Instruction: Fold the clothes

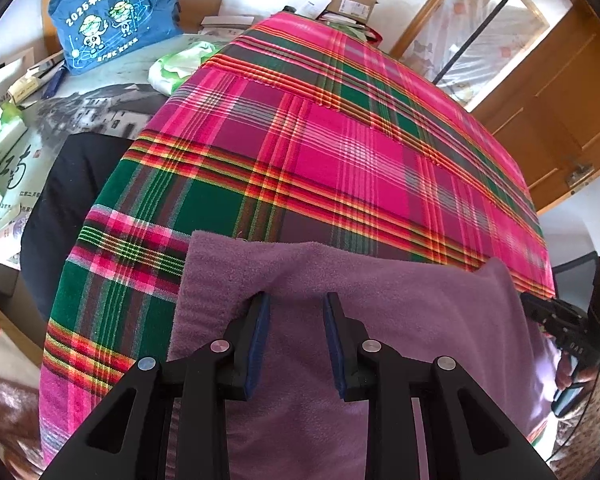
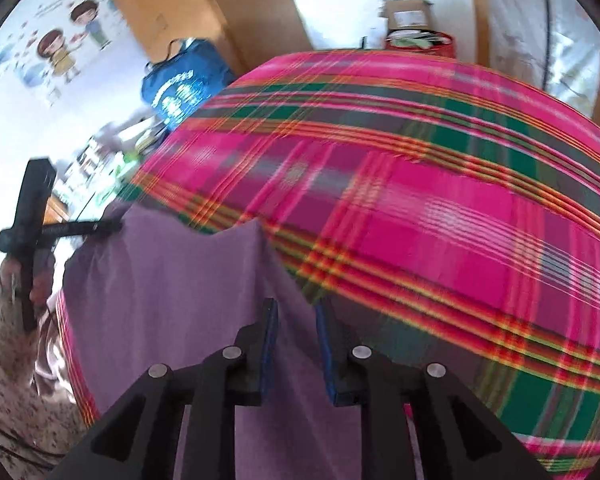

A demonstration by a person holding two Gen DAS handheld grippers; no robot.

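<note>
Both grippers' fingers (image 1: 260, 320) (image 2: 270, 328) stand parted over the purple garment (image 1: 400, 312), its cloth beneath them, ungripped.

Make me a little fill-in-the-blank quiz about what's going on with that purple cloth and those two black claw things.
1. The purple garment lies on a ____ cloth of pink, green and red.
2. The left gripper has its jaws ____, with purple fabric showing in the gap between them.
3. Behind the plaid, a ____ bag with cartoon figures stands upright.
4. The right gripper hovers over the garment's ____ edge.

Missing words: plaid; open; blue; right
</note>
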